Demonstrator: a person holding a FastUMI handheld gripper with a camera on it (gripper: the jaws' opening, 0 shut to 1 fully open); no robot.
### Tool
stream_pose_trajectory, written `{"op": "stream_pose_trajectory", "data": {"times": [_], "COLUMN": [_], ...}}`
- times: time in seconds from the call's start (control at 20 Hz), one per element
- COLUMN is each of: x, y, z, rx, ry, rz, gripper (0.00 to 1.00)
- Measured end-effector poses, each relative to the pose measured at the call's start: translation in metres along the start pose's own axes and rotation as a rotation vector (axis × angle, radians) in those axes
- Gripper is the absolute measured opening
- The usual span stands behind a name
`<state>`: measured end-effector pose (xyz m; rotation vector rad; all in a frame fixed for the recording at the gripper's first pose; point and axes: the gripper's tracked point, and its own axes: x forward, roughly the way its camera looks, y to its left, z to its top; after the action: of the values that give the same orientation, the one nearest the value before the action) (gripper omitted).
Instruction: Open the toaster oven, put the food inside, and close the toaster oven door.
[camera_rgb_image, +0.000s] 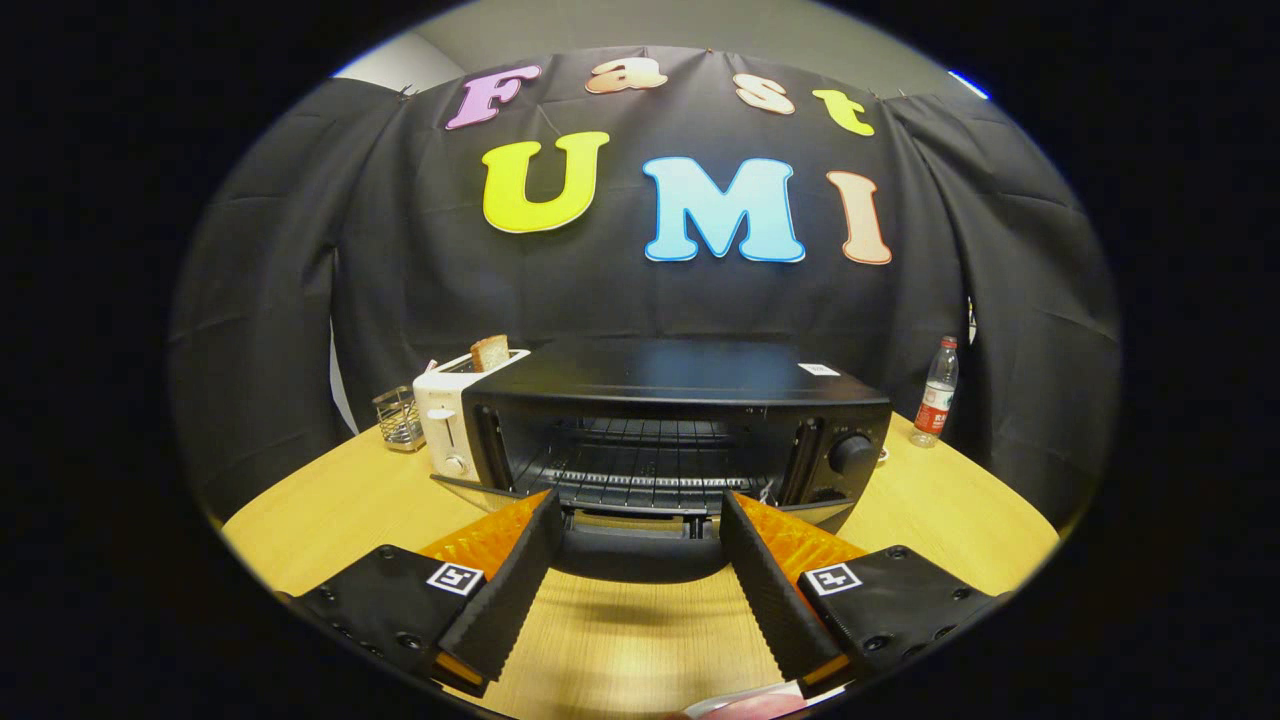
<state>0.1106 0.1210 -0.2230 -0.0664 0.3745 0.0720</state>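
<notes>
The black toaster oven (680, 385) stands on the wooden table (320, 500) just ahead of my fingers. Its door (640, 548) hangs folded down toward me, and the wire rack (640, 462) inside is bare. My gripper (640, 498) is open, its two black ribbed fingers spread to either side of the lowered door, with nothing between them. A slice of toasted bread (489, 352) sticks up out of a white pop-up toaster (447, 420) left of the oven. A pale rim of something (745, 706) peeks in below the fingers; I cannot tell what it is.
A small wire holder (399, 418) sits left of the white toaster. A plastic water bottle (936, 392) stands at the back right of the table. The oven's control knob (852, 452) is on its right front panel. Bare tabletop lies on both sides of the oven.
</notes>
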Motion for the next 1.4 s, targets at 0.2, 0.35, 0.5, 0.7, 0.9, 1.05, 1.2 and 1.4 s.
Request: {"op": "stream_pose_trajectory", "data": {"times": [0.2, 0.35, 0.5, 0.7, 0.9, 1.05, 1.2, 1.4], "x": [-0.009, -0.015, -0.019, -0.025, -0.033, -0.048, -0.07, -0.093], "y": [0.001, 0.001, 0.002, 0.004, 0.004, 0.004, -0.005, -0.024], "z": [-0.02, -0.031, -0.041, -0.067, -0.085, -0.081, -0.074, -0.063], "rx": [-0.008, -0.016, -0.027, -0.05, -0.048, -0.037, -0.022, 0.011], "ry": [0.035, 0.049, 0.075, 0.136, 0.206, 0.217, 0.251, 0.302], "rz": [-0.009, -0.018, -0.019, -0.002, 0.041, 0.087, 0.126, 0.187], "gripper": [1.0, 0.99, 1.0, 0.99, 1.0, 1.0, 1.0, 1.0]}}
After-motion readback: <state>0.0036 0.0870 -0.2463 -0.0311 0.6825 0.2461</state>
